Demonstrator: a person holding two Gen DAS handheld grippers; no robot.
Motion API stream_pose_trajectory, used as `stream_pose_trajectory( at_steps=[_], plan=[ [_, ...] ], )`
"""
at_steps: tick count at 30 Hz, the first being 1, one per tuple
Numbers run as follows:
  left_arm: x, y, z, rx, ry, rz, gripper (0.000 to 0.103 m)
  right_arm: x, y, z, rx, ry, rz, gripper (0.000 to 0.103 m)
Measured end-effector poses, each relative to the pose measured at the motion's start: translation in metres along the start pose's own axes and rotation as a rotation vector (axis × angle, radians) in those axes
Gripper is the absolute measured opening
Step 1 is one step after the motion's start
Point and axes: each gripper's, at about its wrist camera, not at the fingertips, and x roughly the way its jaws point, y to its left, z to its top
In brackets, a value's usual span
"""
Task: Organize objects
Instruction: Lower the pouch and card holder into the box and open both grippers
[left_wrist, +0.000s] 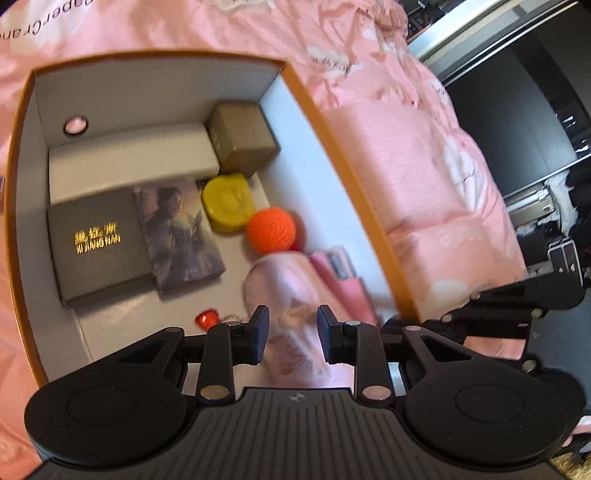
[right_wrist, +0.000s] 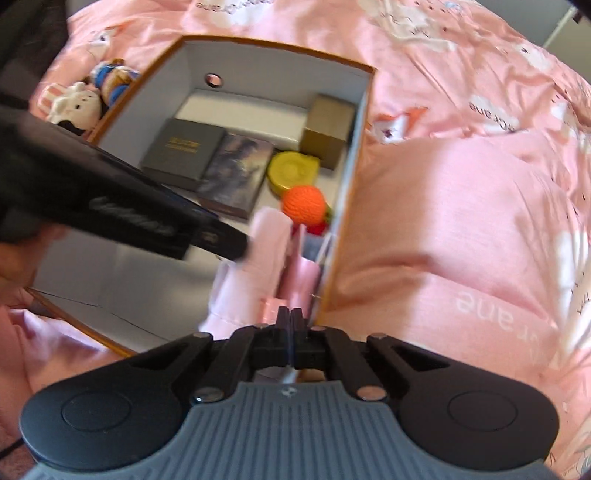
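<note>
An orange-rimmed storage box (left_wrist: 332, 140) (right_wrist: 343, 229) sits on a pink quilt. Inside lie a black box with gold lettering (left_wrist: 96, 243) (right_wrist: 181, 151), a picture box (left_wrist: 181, 232) (right_wrist: 236, 170), a brown carton (left_wrist: 240, 136) (right_wrist: 328, 129), a yellow round tin (left_wrist: 229, 203) (right_wrist: 291, 170) and an orange knitted ball (left_wrist: 271, 230) (right_wrist: 304, 199). My left gripper (left_wrist: 291, 334) is inside the box, its jaws around a pale pink folded bundle (left_wrist: 280, 288) (right_wrist: 258, 266). My right gripper (right_wrist: 290, 317) is shut at the box's near corner, above a pink item (right_wrist: 301, 280).
A red heart trinket (left_wrist: 206, 318) lies on the box floor by my left fingertip. Plush toys (right_wrist: 85, 99) lie outside the box's left wall. The pink quilt (right_wrist: 461, 221) surrounds the box. Dark furniture (left_wrist: 524, 110) stands beyond the bed.
</note>
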Motion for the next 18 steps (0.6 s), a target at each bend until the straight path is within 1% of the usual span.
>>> stream_pose_trajectory(
  at_steps=[3,7,11,18],
  plan=[
    [0.000,0.007,-0.002,-0.017,-0.005,-0.025,0.031,-0.001,0.006,-0.002,-0.018,-0.016,0.003,0.000],
    [0.002,0.006,-0.002,-0.020,-0.012,-0.030,0.031,-0.004,0.009,-0.002,-0.023,-0.030,0.010,0.002],
    [-0.007,0.000,-0.003,0.010,-0.040,-0.007,0.031,-0.008,0.012,-0.001,-0.026,-0.042,0.010,0.006],
    [-0.030,-0.010,-0.009,0.063,-0.103,0.036,0.031,-0.014,0.017,0.002,-0.038,-0.067,0.002,0.007]
  ],
)
